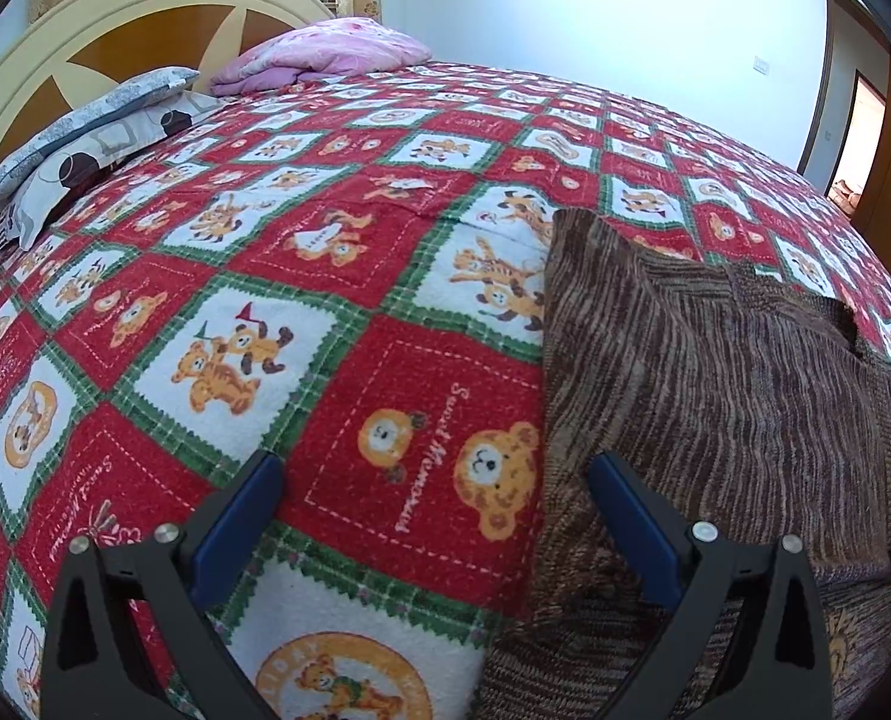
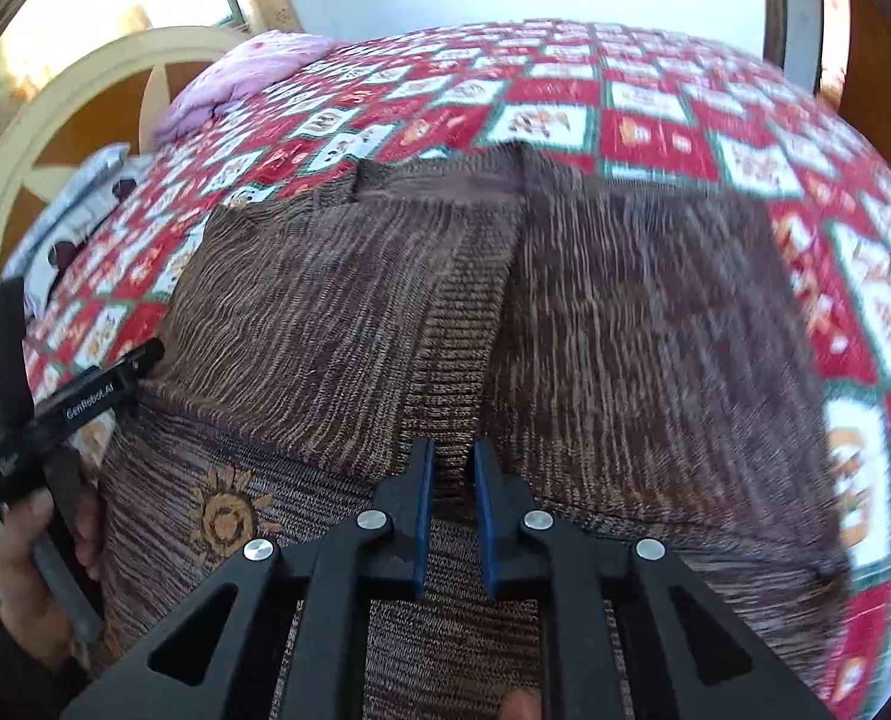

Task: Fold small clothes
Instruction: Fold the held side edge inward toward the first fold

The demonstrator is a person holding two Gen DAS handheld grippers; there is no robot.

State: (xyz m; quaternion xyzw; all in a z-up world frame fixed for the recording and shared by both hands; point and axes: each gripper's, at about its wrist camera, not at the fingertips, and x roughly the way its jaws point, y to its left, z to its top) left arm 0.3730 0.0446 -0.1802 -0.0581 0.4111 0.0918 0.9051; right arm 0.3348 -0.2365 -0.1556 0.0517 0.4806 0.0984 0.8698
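Where the fleecy bear-print blanket [image 1: 349, 276] spreads, a ribbed brown sweater [image 2: 337, 312] lies folded.

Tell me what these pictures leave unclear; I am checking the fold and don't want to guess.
- Right gripper, right wrist view: jaws nearly closed; whether they pinch the brown knit garment is hidden by the fingers.
- Garment's near hem, both views: cut off by the bottom edge and the gripper bodies.
- Garment's far right edge, right wrist view: smeared by motion blur.
- Left gripper, left wrist view: open, beside the garment's edge; contact unclear.
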